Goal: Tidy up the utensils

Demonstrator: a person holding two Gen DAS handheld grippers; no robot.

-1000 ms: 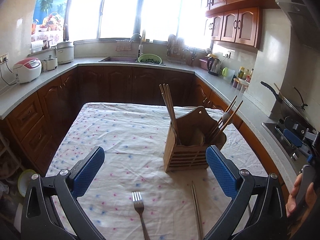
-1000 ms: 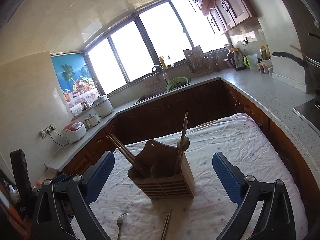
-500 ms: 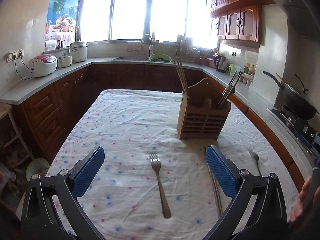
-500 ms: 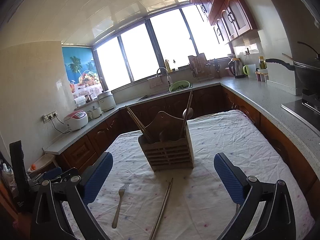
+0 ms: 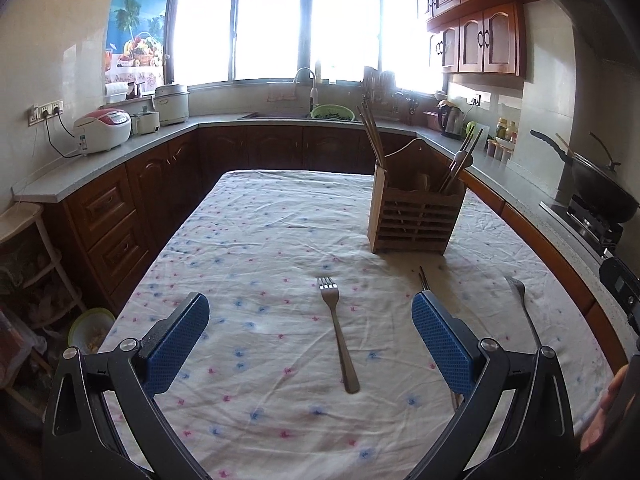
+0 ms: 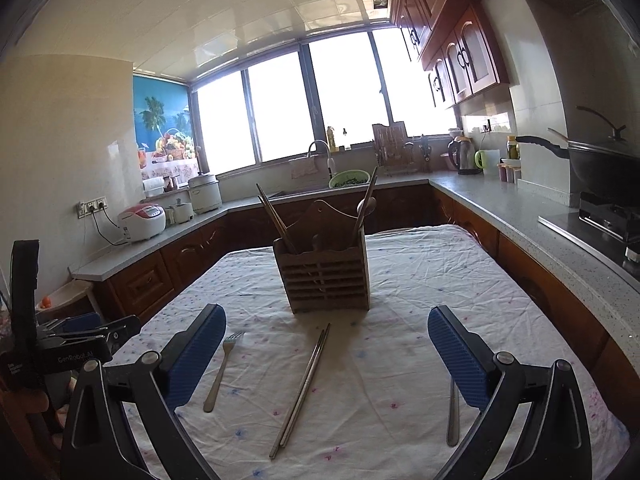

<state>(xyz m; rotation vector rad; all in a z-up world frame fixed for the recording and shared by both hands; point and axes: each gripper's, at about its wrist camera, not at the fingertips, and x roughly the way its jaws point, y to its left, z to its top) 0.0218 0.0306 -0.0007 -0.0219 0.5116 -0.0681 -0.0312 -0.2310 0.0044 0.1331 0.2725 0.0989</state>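
Note:
A wooden slatted utensil holder (image 5: 416, 216) (image 6: 326, 276) stands on the table with chopsticks and a spoon in it. A steel fork (image 5: 338, 336) (image 6: 220, 372) lies on the cloth in front of my open, empty left gripper (image 5: 310, 344). A pair of metal chopsticks (image 6: 302, 388) lies in front of my open, empty right gripper (image 6: 326, 352); only their tips (image 5: 422, 278) show in the left wrist view. A second fork (image 5: 522, 312) lies at the right; its handle (image 6: 452, 416) shows behind the right finger.
The table has a white cloth with pink and blue dots (image 5: 260, 240). Wooden cabinets and a grey counter (image 5: 120, 156) surround it, with a rice cooker (image 5: 102, 130), sink and kettle. A wok (image 5: 600, 192) sits on the stove at right.
Both grippers have pulled back from the holder and lowered toward the near table edge. The fork, chopsticks and second fork have come more fully into view. Jaws stay open.

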